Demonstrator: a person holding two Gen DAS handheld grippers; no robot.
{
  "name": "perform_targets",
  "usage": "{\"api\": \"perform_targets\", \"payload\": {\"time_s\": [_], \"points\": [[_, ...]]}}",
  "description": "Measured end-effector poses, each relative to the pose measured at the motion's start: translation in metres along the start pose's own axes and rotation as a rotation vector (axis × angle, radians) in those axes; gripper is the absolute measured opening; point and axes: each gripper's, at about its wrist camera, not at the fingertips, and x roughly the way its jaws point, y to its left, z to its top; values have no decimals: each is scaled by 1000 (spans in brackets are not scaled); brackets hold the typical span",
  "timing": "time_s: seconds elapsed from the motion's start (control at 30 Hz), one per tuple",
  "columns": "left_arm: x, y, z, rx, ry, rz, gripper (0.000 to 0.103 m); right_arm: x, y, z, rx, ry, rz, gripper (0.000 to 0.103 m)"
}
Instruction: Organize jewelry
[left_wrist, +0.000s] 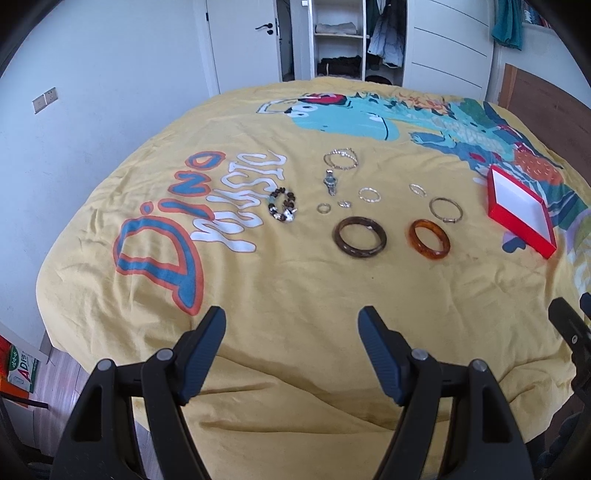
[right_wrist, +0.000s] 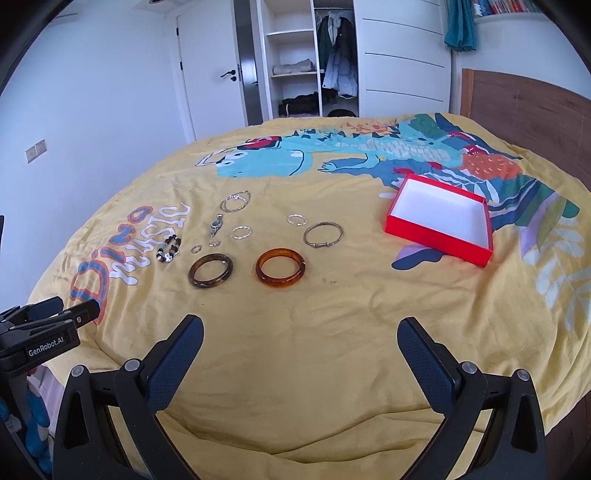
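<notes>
Left tongs (left_wrist: 291, 325) spread and empty; bangles (left_wrist: 360, 237) lie ahead on the quilt (left_wrist: 280, 288), red box (left_wrist: 519, 210) far right.

Right tongs (right_wrist: 301, 338) spread too; amber bangle (right_wrist: 280, 271) lies flat, just ahead-left, box (right_wrist: 441, 229) ahead-right. Likely right's pick.

Printed in large orange-and-blue and white letters on yellow bedspread (left_wrist: 295, 295): "Dino music". White lettering on black body of left gripper (right_wrist: 86, 314), seen from right wrist view: "GenRobot.AI". On green-and-white carton (left_wrist: 22, 371) at floor level, left edge: partial "AD", remainder unreadable.
</notes>
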Motion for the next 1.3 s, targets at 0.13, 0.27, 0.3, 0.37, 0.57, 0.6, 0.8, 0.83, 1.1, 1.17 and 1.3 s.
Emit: {"api": "perform_targets", "payload": {"time_s": [0.13, 0.27, 0.3, 0.37, 0.57, 0.6, 0.8, 0.83, 1.1, 1.17, 1.3], "points": [[1, 2, 1, -8, 7, -12, 73, -5, -1, 2, -2, -18, -5, 103], [0, 4, -1, -16, 3, -24, 73, -6, 0, 1, -12, -19, -12, 103], [-1, 4, -1, -17, -1, -21, 73, -5, 1, 0, -15, -16, -14, 103], [-1, 4, 0, -16, -7, -16, 73, -4, 2, -2, -23, -14, -15, 103], [-2, 5, 1, -23, -9, -26, 73, -2, 1, -4, -25, -13, -20, 103], [-1, 5, 0, -22, -7, -28, 73, -1, 1, -5, -22, -12, -20, 103], [2, 3, -3, -16, -27, 8, 73, 6, -2, -9, -12, -3, -26, 103], [2, 3, -3, -16, -38, 21, 73, 7, -2, -10, -12, 0, -26, 103], [13, 0, -6, -19, -38, 25, 73, 20, -1, -18, -28, 17, -24, 103], [17, 0, -6, -18, -29, 23, 73, 23, -1, -19, -30, 19, -24, 103], [20, 1, -7, -14, -22, 23, 73, 30, -4, -22, -21, 27, -34, 103]]}}
